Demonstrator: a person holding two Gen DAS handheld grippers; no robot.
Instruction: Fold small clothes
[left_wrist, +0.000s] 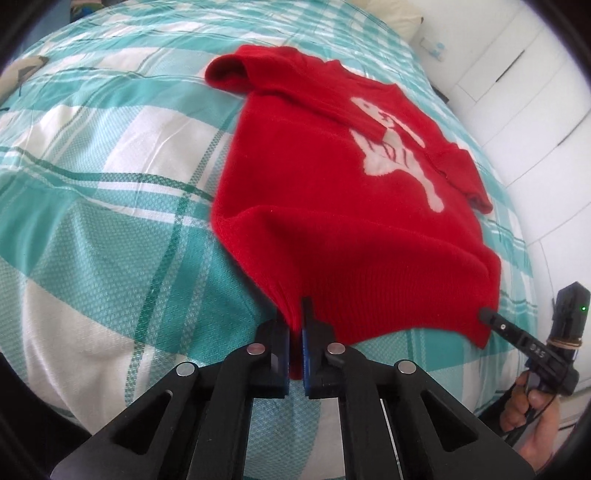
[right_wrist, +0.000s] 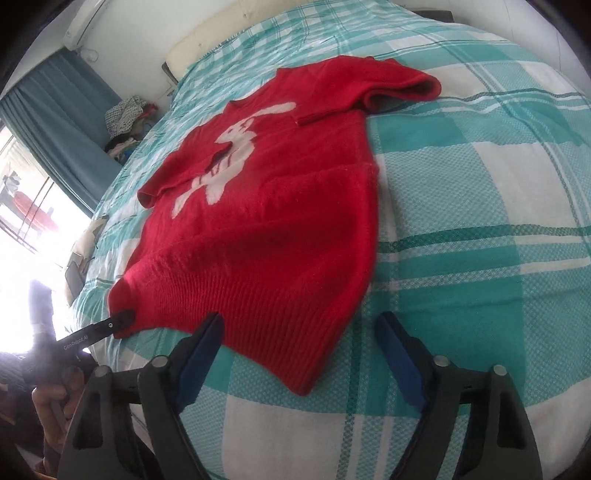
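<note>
Item: red knit sweater (left_wrist: 332, 206), white rabbit motif (right_wrist: 232, 155) on the front, lying spread across my working surface, a bed with a teal-and-white checked cover (left_wrist: 103, 206).

Left claw (left_wrist: 295, 332): closed on the ribbed hem of the sweater; I see red knit pinched between its blue pads (left_wrist: 282, 350), the fabric rising into a fold just beyond them. In the right wrist view this claw shows as a black tip at the hem's left corner (right_wrist: 122, 318).

Right claw (right_wrist: 299, 354): open, fingers (right_wrist: 201, 354) spread wide, straddling the hem's near right corner. The corner lies between the pads; whether the left finger touches the hem I cannot tell.

Sleeves: one bunched at the far end (right_wrist: 402, 88), the other folded over the chest (right_wrist: 173, 184).

Surroundings: blue curtain (right_wrist: 62, 122), a pile of clothes (right_wrist: 125, 122) beside the bed, white cupboard doors (left_wrist: 517, 92).
</note>
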